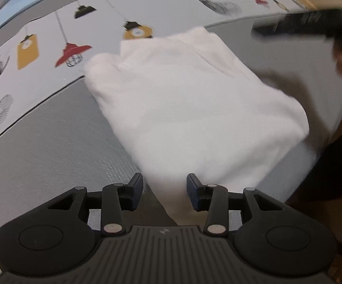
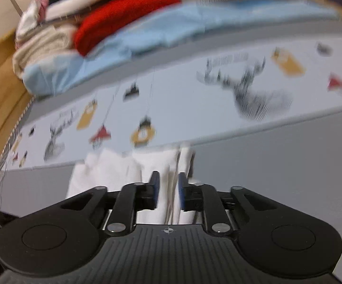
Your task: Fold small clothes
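Printed sheet with deer and lantern motifs

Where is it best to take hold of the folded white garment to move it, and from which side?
Probably at the near edge of the white garment, coming from the front with the left gripper. That edge already lies between the open fingers, and the layers are stacked flat on the grey mat, so one pinch should hold all of them.

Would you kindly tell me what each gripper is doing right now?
Left gripper: open, jaws straddling the white garment's corner, no pinch.
Right gripper: open, garment edge between jaws.
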Demonstrator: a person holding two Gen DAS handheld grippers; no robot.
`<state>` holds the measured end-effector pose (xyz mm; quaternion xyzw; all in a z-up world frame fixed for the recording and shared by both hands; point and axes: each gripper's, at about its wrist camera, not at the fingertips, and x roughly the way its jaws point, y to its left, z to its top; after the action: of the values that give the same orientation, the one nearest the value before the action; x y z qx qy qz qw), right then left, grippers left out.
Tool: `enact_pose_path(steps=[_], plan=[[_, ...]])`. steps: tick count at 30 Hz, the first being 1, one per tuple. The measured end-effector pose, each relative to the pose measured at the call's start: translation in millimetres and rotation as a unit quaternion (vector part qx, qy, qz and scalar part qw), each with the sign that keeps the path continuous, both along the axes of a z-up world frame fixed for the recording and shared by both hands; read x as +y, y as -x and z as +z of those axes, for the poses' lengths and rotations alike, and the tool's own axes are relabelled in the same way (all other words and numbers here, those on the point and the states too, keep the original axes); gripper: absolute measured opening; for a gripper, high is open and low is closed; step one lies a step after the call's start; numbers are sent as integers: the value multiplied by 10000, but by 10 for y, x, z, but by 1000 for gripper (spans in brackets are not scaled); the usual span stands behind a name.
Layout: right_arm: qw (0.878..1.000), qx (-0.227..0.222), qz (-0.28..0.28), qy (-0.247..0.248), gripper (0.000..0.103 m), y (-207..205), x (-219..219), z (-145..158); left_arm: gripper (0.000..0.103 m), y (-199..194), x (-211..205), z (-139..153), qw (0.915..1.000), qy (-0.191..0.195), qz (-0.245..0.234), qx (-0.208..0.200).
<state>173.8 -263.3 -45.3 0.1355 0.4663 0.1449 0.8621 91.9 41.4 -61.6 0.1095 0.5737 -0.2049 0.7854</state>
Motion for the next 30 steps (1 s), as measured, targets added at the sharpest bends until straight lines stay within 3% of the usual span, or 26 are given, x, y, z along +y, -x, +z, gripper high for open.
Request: enact_pose_path(steps=[2,4,8,9,10,16,20,22,24,26,28,30], plan=[[9994,307,36,-176,24,-92,111,-142,49,-18,19,16,9999,-30,91,-45],[9990,328,193,-214,38,-172,240,-212,49,-49,67,24,9998,-39,199,-73],[9985,540,1,-121,39,-371,362,-395,49,-129,94,53,9991,18,411,-83],[9982,563,-50,-180,27,-392,351,-416,50,-139,104,64,9990,25,441,-92],[9982,540,-85,-241,5,-410,354,-422,49,-162,113,69,9988,34,468,-104],[9971,-283,-643,-304,3,-199,126,-19,49,-275,150,112,9977,144,651,-149],[9946,414,-942,-96,5,-276,-80,-257,49,-380,125,109,9967,155,781,-172],[9924,325,-1153,283,9,-260,-123,-239,49,-406,102,123,9962,252,811,-182],[9954,-193,-913,236,9,-170,-103,-51,49,-407,67,147,9962,396,750,-197],[9980,-597,-168,-128,9,-50,-50,127,47,-386,10,164,9967,530,576,-205],[9941,-540,811,-477,9,52,40,150,40,-354,-43,146,9972,641,369,-141],[9835,-169,1715,-542,9,151,171,46,34,-319,-107,40,9974,706,89,96]])
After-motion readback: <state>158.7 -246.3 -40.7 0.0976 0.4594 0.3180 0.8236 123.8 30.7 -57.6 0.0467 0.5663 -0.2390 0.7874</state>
